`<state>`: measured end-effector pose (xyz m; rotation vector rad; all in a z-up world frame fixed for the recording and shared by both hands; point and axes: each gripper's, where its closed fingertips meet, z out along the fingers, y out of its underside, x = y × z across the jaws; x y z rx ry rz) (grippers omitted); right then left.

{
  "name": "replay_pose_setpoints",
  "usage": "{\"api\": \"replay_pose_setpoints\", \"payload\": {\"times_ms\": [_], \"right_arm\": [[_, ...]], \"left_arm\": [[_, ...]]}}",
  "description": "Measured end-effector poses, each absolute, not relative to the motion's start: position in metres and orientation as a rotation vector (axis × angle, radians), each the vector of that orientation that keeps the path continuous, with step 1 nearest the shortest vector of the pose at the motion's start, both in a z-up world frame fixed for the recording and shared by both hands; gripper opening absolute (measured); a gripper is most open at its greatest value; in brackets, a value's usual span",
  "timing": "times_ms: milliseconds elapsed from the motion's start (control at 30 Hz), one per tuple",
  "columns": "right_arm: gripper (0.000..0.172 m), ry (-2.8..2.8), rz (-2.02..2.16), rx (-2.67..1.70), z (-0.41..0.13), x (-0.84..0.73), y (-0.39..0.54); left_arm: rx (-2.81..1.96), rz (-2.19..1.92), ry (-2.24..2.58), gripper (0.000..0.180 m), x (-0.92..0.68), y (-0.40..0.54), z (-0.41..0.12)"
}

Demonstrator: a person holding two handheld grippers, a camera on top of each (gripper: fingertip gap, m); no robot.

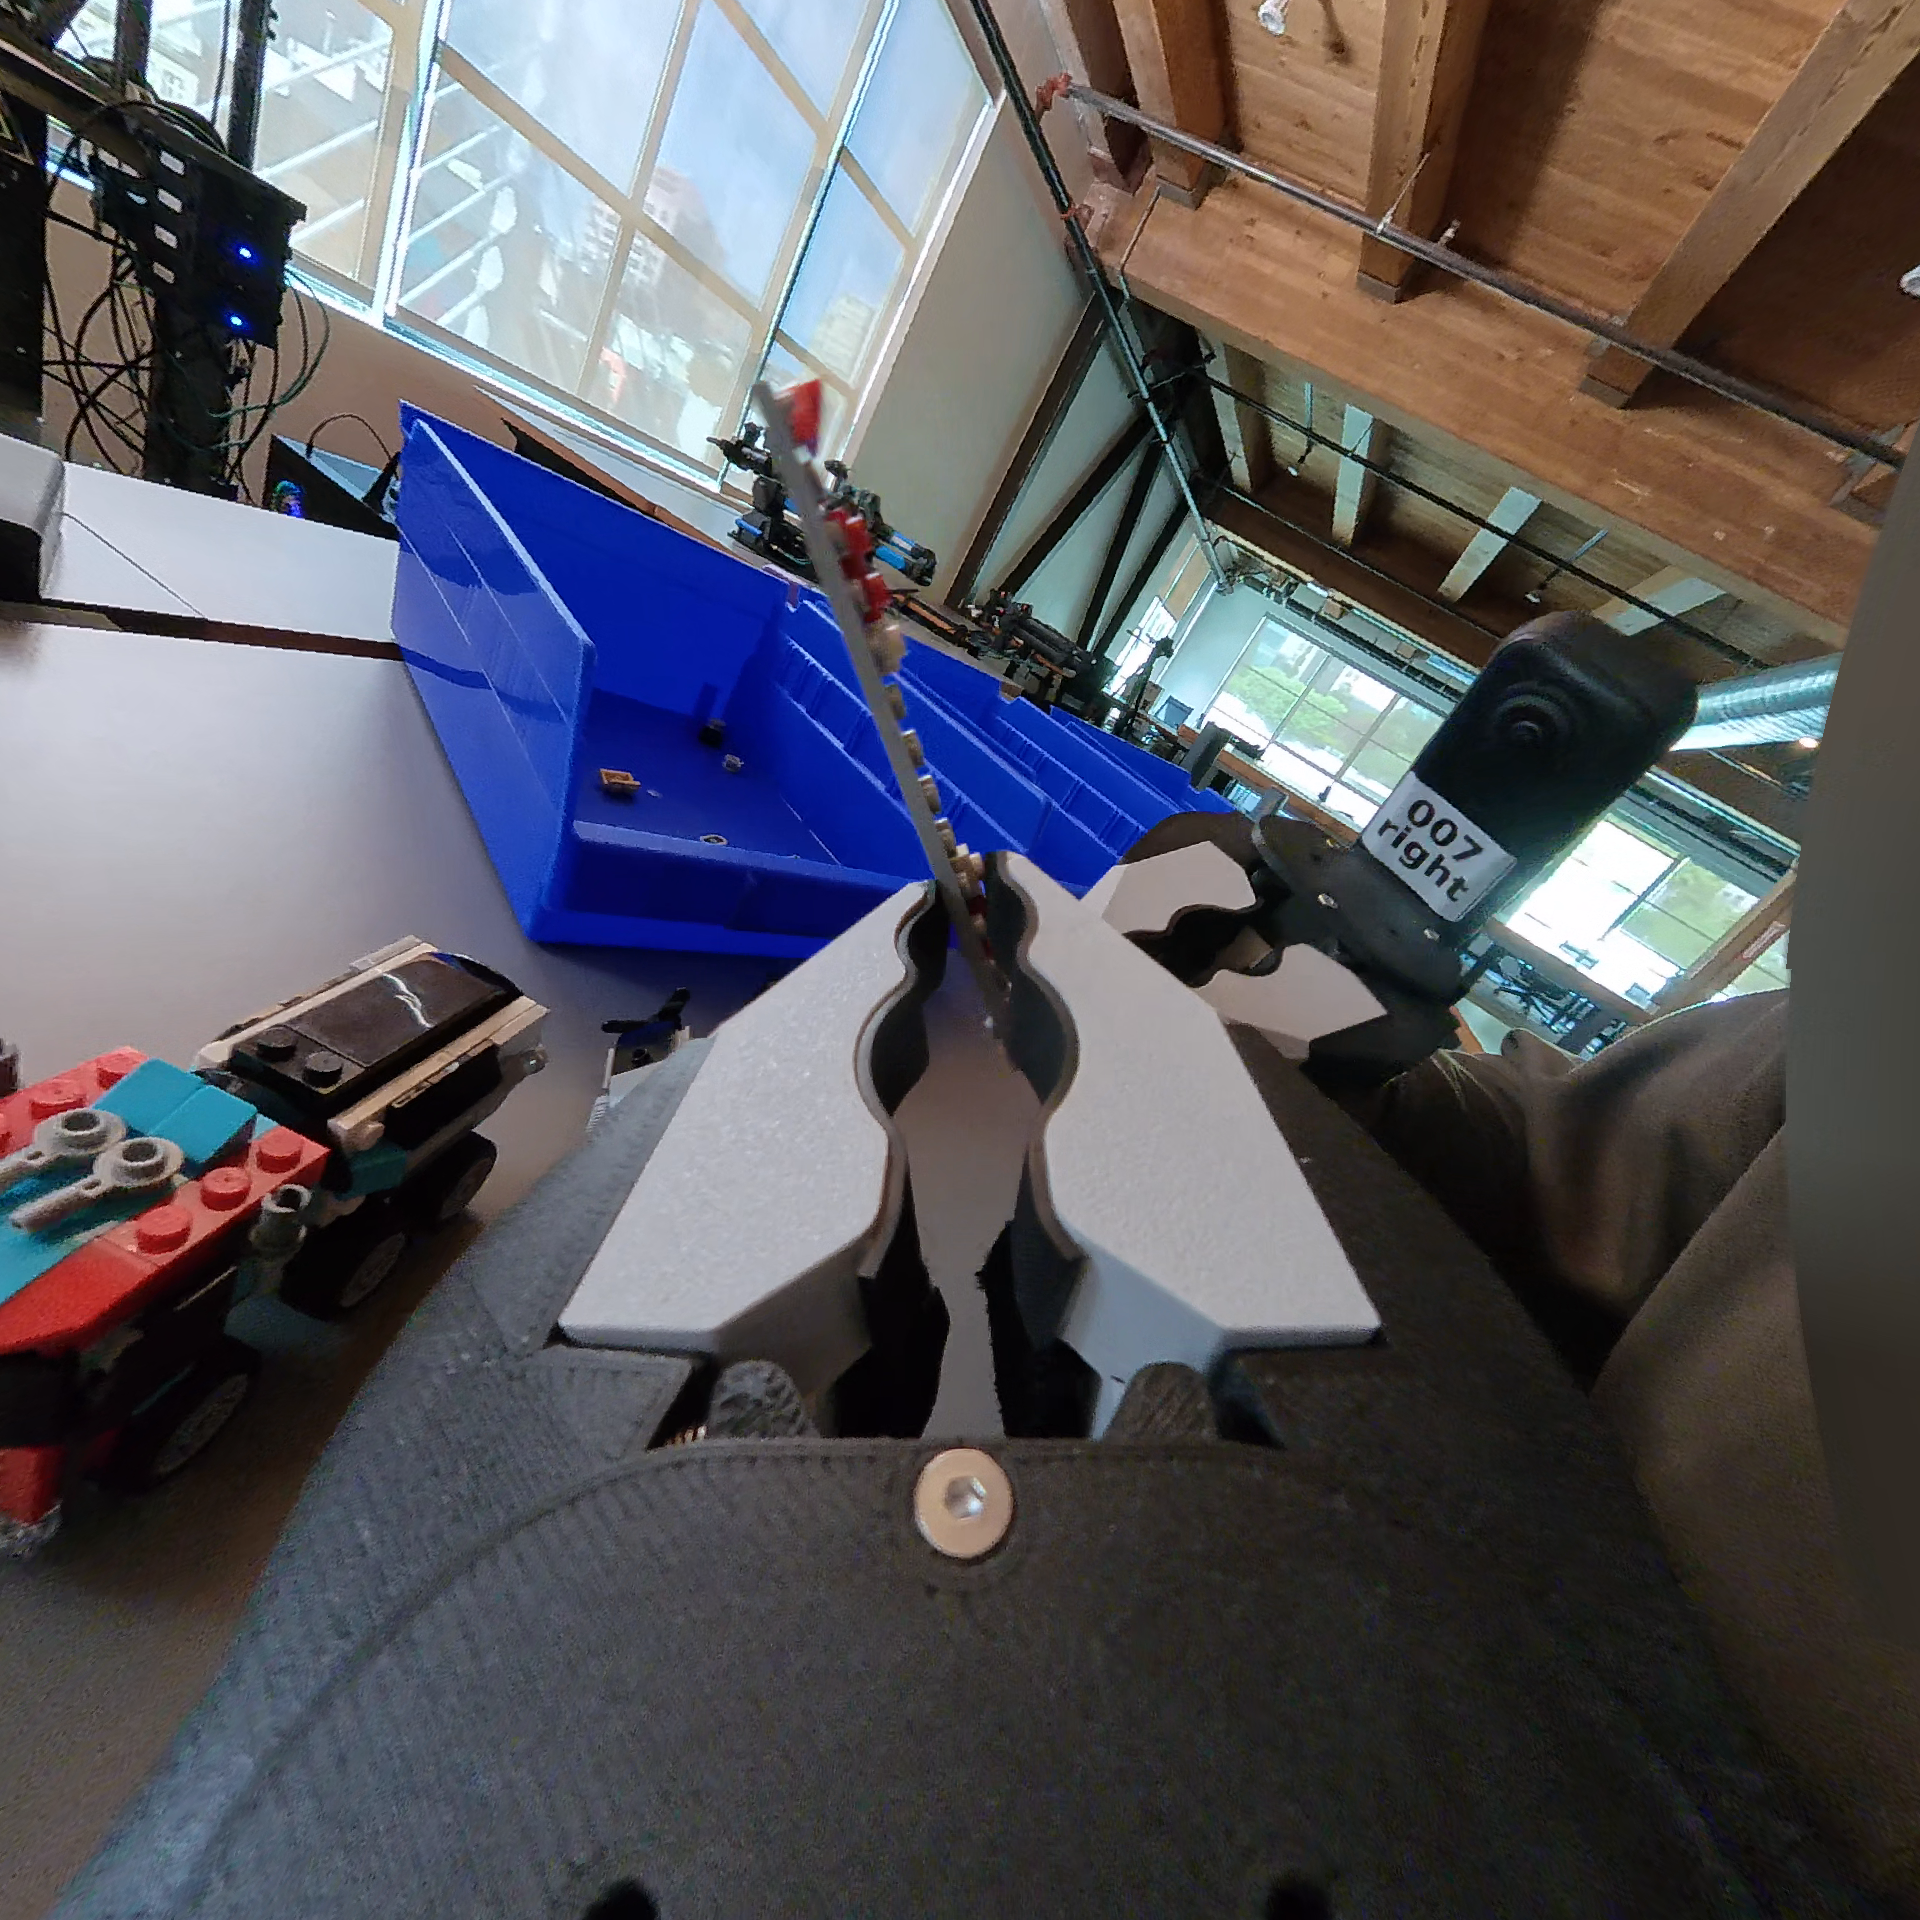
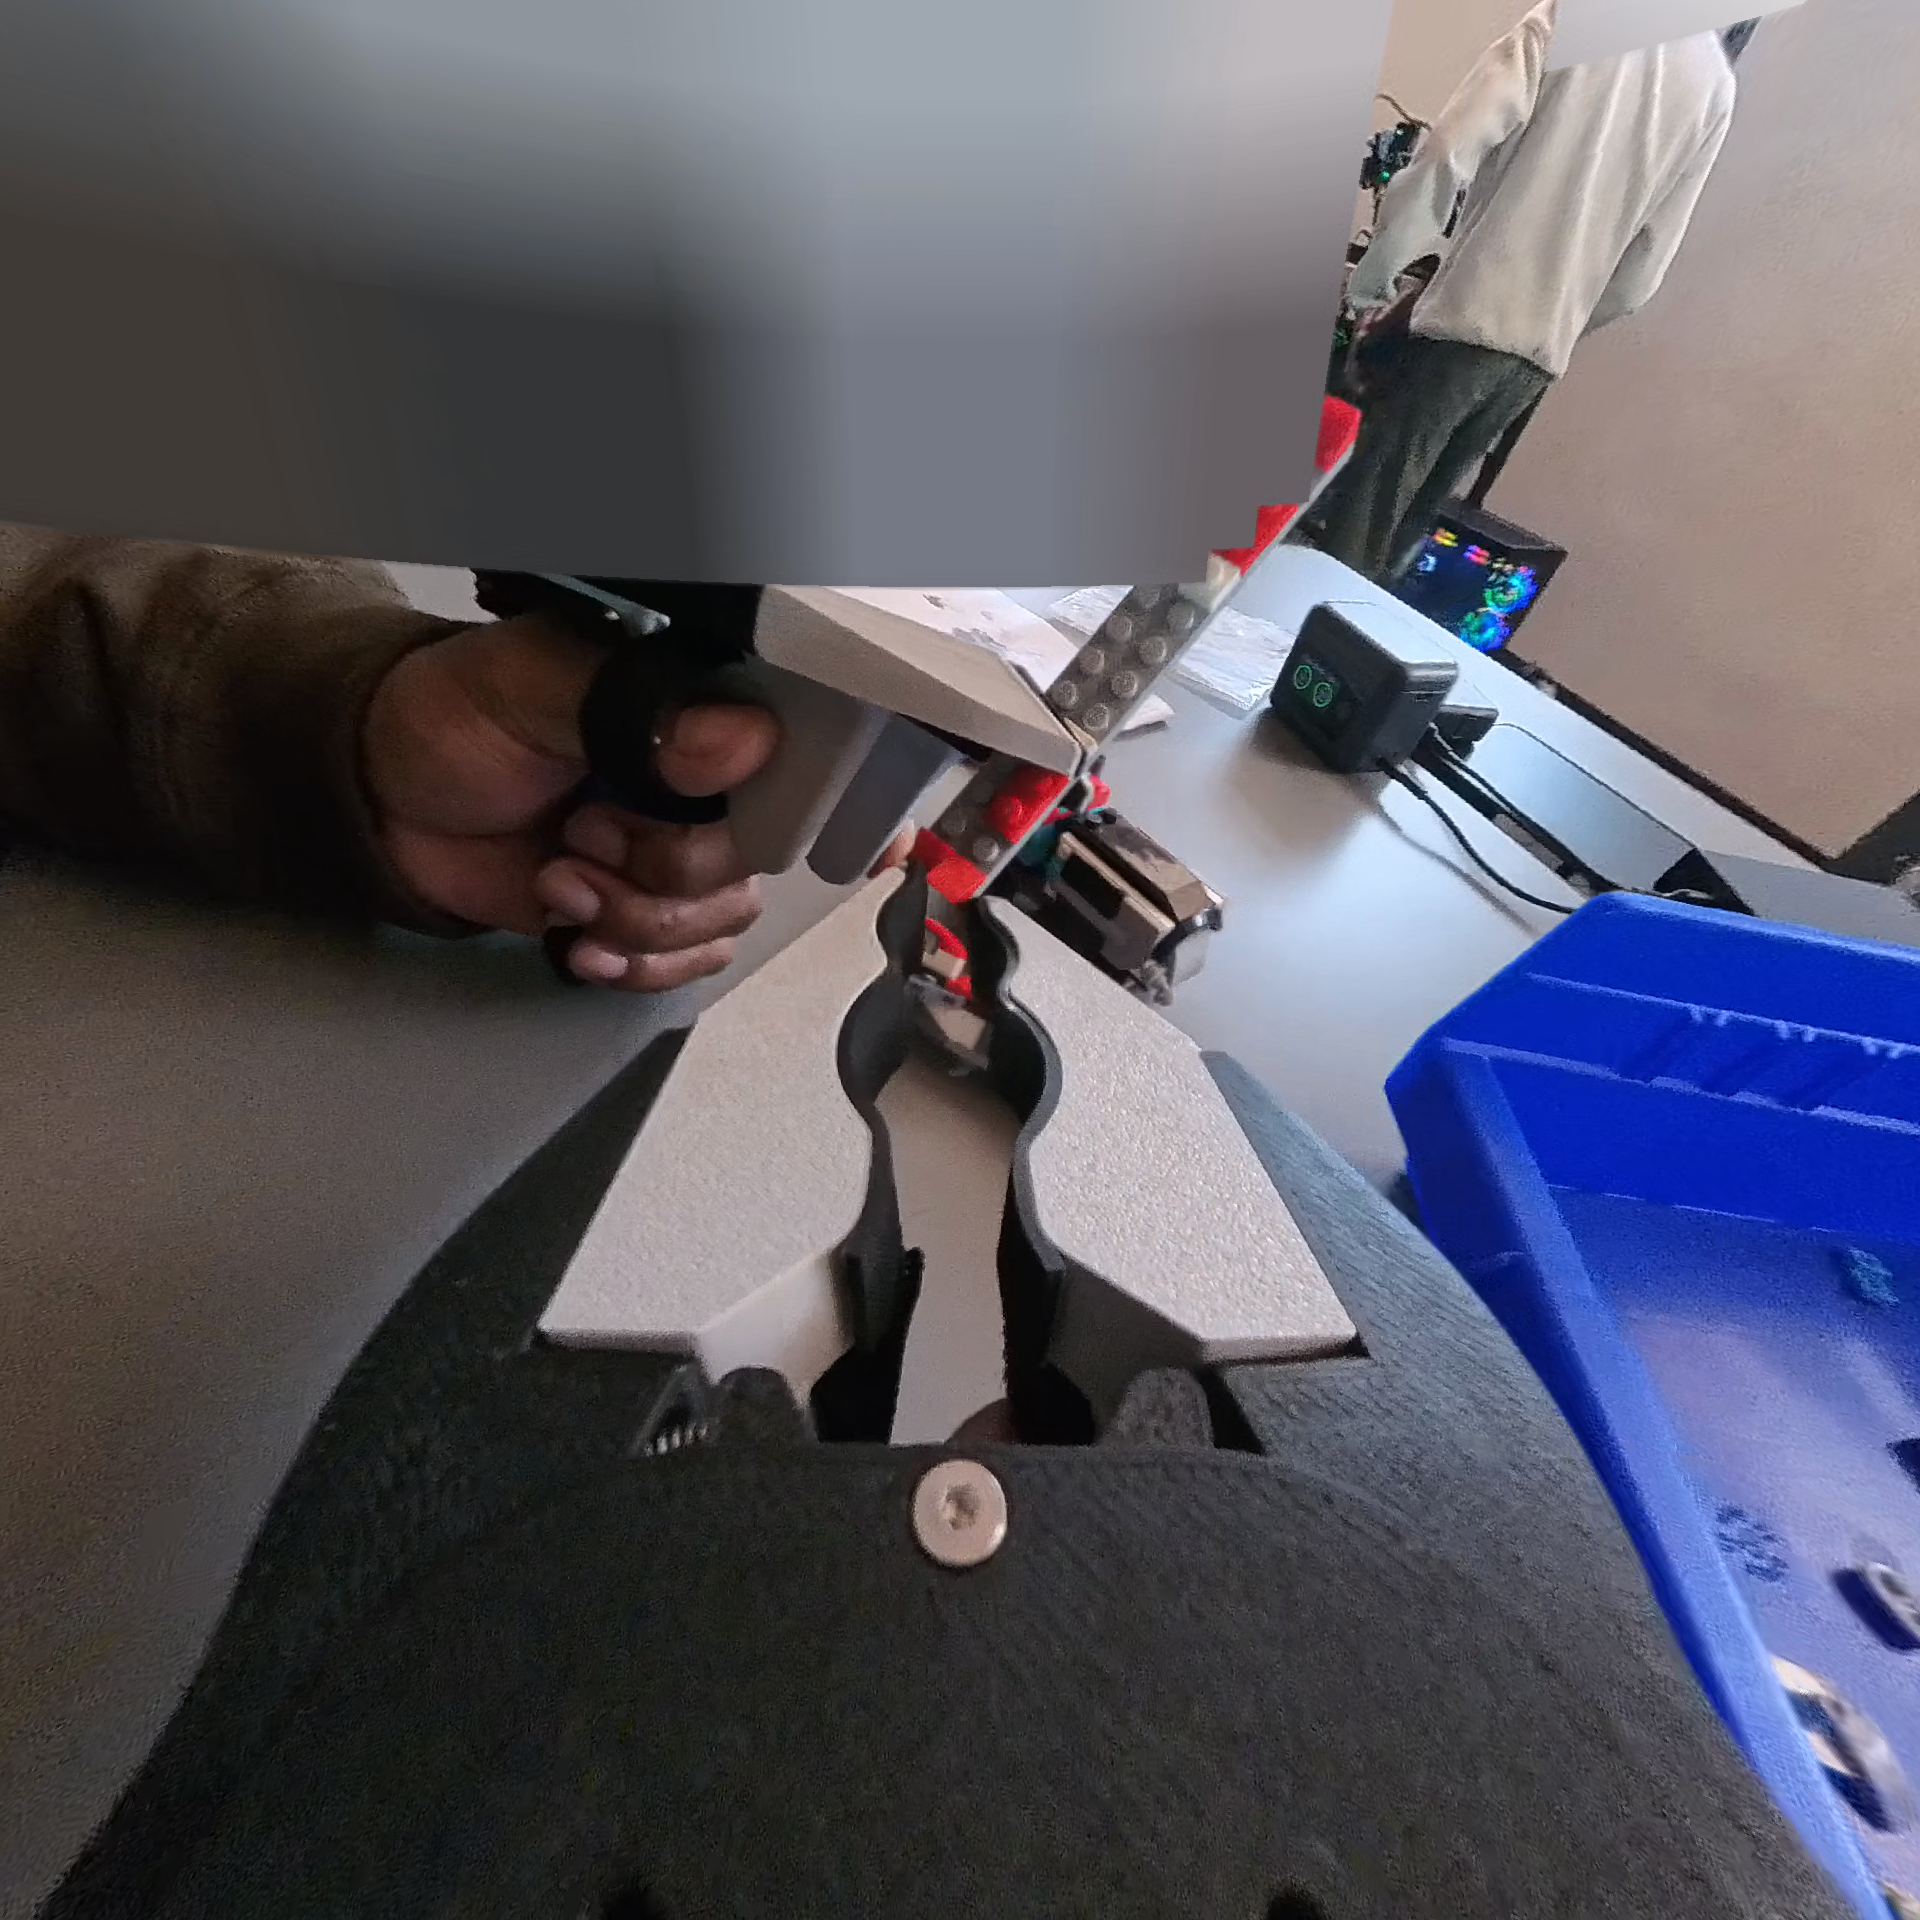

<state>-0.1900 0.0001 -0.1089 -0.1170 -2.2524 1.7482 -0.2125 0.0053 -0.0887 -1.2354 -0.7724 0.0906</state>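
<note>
- Where the two grippers meet above the surface, a long grey studded plate (image 1: 868, 665) with small red bricks along it is clamped edge-on between the pads of the left gripper (image 1: 966, 899), its length rising up and away from the fingertips.
- In the right wrist view the same grey studded plate (image 2: 1127, 649) is seen crossing the left gripper's fingers, with its lower, red-tipped end just above the right gripper (image 2: 945, 925).
- A small grey and red brick cluster (image 2: 951, 997) sits between the right gripper's nearly closed fingers, which appear to be closed on it; whether it is joined to the plate cannot be told.
- The hold would be judged best kept with the plate pinched squarely and held steady, since a long thin piece gripped near one end is likely to pivot under any sideways push.
- Any pressing at the lower end would best be directed along the studs, with the left hand (image 2: 540, 800) bracing against it.
- A blue bin (image 1: 644, 665) with a few tiny parts on its floor lies just beyond the grippers.
- A brick-built vehicle (image 1: 260, 1132) in red, teal and black stands on the grey surface (image 1: 187, 790) to the left, well clear of both grippers.
</note>
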Motion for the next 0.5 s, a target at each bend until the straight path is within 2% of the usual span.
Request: {"api": "replay_pose_setpoints", "payload": {"times_ms": [500], "right_arm": [[0.006,-2.364,1.989,-0.293,-0.1086,-0.1889,0.0003]], "left_arm": [[-1.238,0.103,-0.787,0.010,-0.2146,0.0035,-0.0913]]}}
